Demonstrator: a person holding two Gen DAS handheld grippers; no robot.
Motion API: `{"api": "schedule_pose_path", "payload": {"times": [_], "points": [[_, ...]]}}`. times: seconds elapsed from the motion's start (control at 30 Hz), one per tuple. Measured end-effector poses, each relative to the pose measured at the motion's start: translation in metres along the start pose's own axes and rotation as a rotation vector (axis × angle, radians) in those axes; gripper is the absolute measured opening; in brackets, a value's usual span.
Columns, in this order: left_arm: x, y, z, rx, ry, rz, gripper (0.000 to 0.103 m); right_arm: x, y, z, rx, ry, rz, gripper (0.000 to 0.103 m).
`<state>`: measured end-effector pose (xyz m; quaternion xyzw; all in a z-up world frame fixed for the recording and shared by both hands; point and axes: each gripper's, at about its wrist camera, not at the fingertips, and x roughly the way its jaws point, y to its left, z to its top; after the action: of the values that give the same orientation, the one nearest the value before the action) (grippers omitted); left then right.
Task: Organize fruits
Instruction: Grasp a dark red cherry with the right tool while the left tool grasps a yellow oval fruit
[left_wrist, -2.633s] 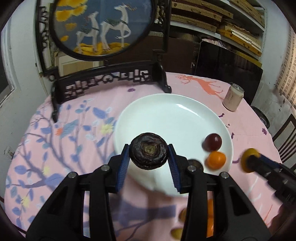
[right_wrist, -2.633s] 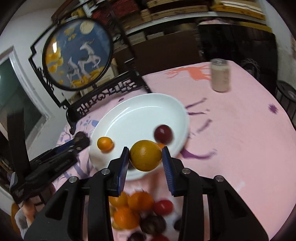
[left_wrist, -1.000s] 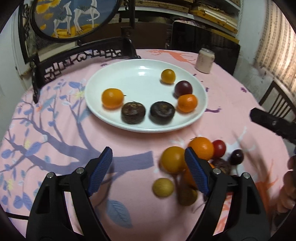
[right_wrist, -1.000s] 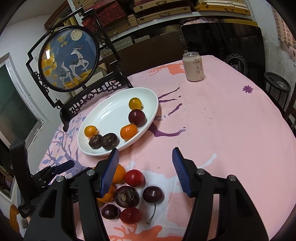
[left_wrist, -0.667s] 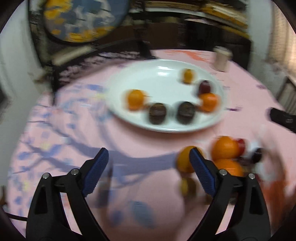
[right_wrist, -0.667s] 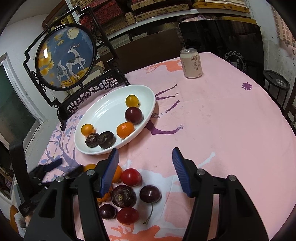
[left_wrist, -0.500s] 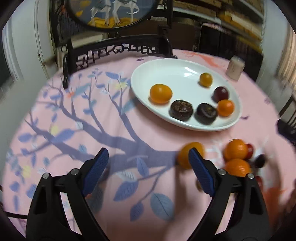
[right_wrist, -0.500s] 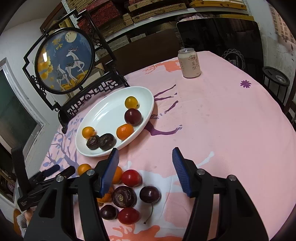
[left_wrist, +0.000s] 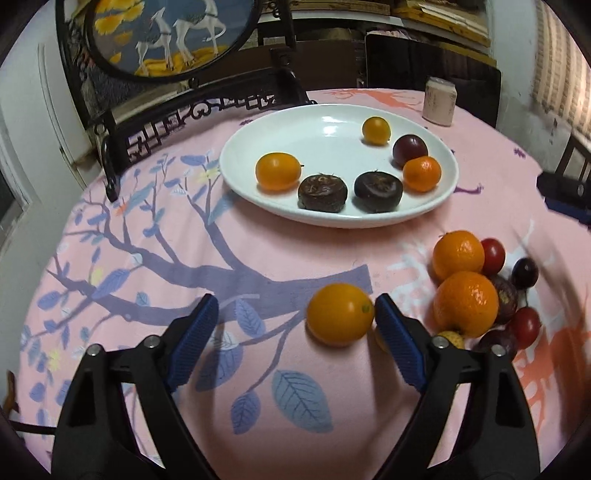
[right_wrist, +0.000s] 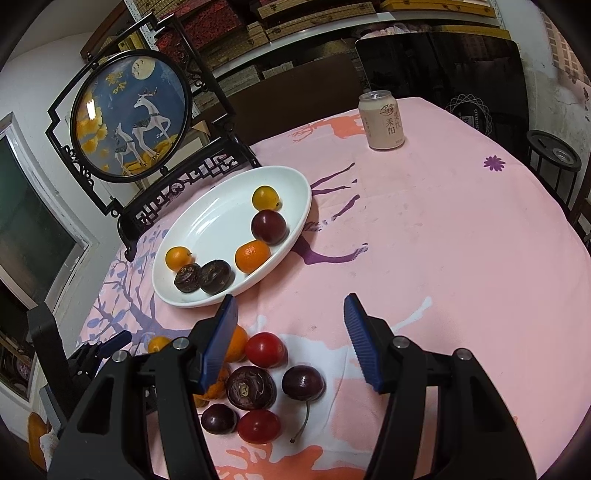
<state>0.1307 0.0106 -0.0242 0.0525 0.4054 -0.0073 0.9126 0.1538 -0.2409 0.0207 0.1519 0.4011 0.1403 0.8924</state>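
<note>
A white plate (left_wrist: 332, 221) (right_wrist: 306, 192) holds several fruits: small oranges, a dark plum and two brown water chestnuts. A pile of loose fruit (left_wrist: 465, 302) (right_wrist: 251, 391) lies on the pink cloth in front of it. My left gripper (left_wrist: 295, 339) is low over the cloth with its jaws closing. A loose orange fruit (left_wrist: 340, 314) lies between them, against the right pad (left_wrist: 397, 343) and well apart from the left one. My right gripper (right_wrist: 291, 341) hovers open above the pile, holding nothing.
A drink can (left_wrist: 439, 101) (right_wrist: 384, 120) stands at the table's far side. A round deer screen on a black stand (left_wrist: 166, 33) (right_wrist: 129, 114) sits behind the plate. A dark chair and a stool (right_wrist: 552, 151) stand beyond the table edge.
Both grippers earlier held fruit over the plate; that fruit now lies on it. The left gripper swung back and sank around the loose orange. The right gripper has stayed still over the pile.
</note>
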Motion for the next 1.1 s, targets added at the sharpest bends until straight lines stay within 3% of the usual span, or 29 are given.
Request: {"api": "schedule_pose_path", "payload": {"times": [0.1, 0.13, 0.17, 0.3, 0.47, 0.7, 0.9, 1.1], "points": [[-0.002, -0.001, -0.001, -0.007, 0.002, -0.043, 0.061, 0.002, 0.001, -0.002, -0.004, 0.012, -0.005, 0.06], [-0.001, -0.003, -0.002, 0.001, 0.014, -0.071, 0.045, 0.003, 0.001, -0.002, -0.005, 0.016, -0.008, 0.06], [0.0, -0.007, -0.003, 0.009, 0.027, -0.083, 0.038, 0.004, 0.001, -0.002, -0.005, 0.021, -0.01, 0.06], [-0.006, -0.018, -0.014, 0.053, 0.018, -0.031, 0.038, 0.007, 0.0, -0.004, -0.003, 0.039, -0.014, 0.06], [-0.009, -0.004, -0.015, -0.011, 0.031, -0.072, 0.037, 0.011, -0.002, -0.006, 0.007, 0.077, 0.007, 0.06], [-0.008, 0.004, -0.013, -0.046, 0.034, -0.027, 0.037, 0.023, 0.0, -0.022, -0.03, 0.177, -0.019, 0.06], [-0.007, 0.003, -0.013, -0.039, 0.038, -0.015, 0.037, 0.025, 0.0, -0.033, -0.062, 0.205, -0.058, 0.05], [-0.006, 0.001, -0.014, -0.028, 0.038, -0.007, 0.037, 0.031, 0.001, -0.039, -0.085, 0.223, -0.062, 0.03]]}}
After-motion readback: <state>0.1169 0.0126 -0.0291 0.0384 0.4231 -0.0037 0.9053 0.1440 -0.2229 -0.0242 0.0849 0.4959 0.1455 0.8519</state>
